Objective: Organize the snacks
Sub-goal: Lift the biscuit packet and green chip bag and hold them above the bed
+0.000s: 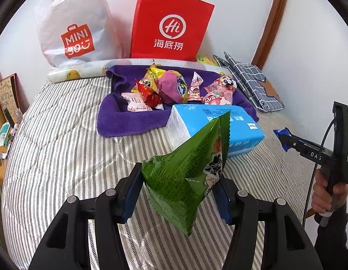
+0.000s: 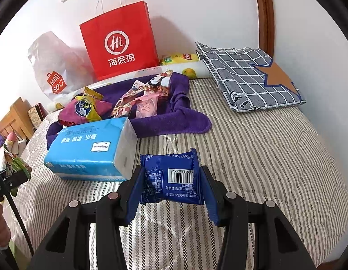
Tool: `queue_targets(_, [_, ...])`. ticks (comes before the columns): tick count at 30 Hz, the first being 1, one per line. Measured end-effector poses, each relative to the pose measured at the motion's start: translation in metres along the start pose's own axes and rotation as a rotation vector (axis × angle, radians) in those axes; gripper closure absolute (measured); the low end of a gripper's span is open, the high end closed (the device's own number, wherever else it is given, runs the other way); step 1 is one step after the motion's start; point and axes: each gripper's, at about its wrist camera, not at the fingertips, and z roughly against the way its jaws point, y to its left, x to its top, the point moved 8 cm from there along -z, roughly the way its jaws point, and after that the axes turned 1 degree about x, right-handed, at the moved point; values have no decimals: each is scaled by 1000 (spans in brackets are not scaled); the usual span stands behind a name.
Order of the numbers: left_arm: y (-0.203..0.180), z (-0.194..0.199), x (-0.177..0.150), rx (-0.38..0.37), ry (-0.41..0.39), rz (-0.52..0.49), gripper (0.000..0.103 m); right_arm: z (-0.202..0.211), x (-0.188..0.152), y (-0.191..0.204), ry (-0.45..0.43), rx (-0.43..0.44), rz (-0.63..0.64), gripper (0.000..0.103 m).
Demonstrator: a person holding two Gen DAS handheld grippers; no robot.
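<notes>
Above striped bed [image 1: 61, 123]: left hand-held gripper [image 1: 178, 193] grips green pkt [image 1: 185, 175], right hand-held gripper [image 2: 171, 186] grips blue pkt [image 2: 174, 177].

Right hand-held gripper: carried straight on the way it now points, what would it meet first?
Probably the striped bedcover, just beyond the blue snack packet that the right hand-held gripper holds. The tissue pack lies left of that line. Depth is uncertain.

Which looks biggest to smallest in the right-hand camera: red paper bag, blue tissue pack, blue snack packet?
1. Red paper bag
2. Blue tissue pack
3. Blue snack packet, though it sits nearest the camera, so it looks enlarged.
</notes>
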Motion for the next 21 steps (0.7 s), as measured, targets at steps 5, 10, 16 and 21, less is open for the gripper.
queue_targets(5, [2, 0, 1, 1, -1, 2, 45, 1, 2, 2, -6, 7, 2, 56])
queue_targets(10, [2, 0, 1, -1, -1, 0, 45, 2, 3, 5, -8, 9, 8, 56])
queue_targets(16, [1, 1, 3, -3, -5, -2, 45, 2, 5, 7, -12, 12, 13, 56])
queue_targets(21, [2, 0, 7, -3, -10, 3, 45, 4, 10, 11, -23, 16, 24, 56])
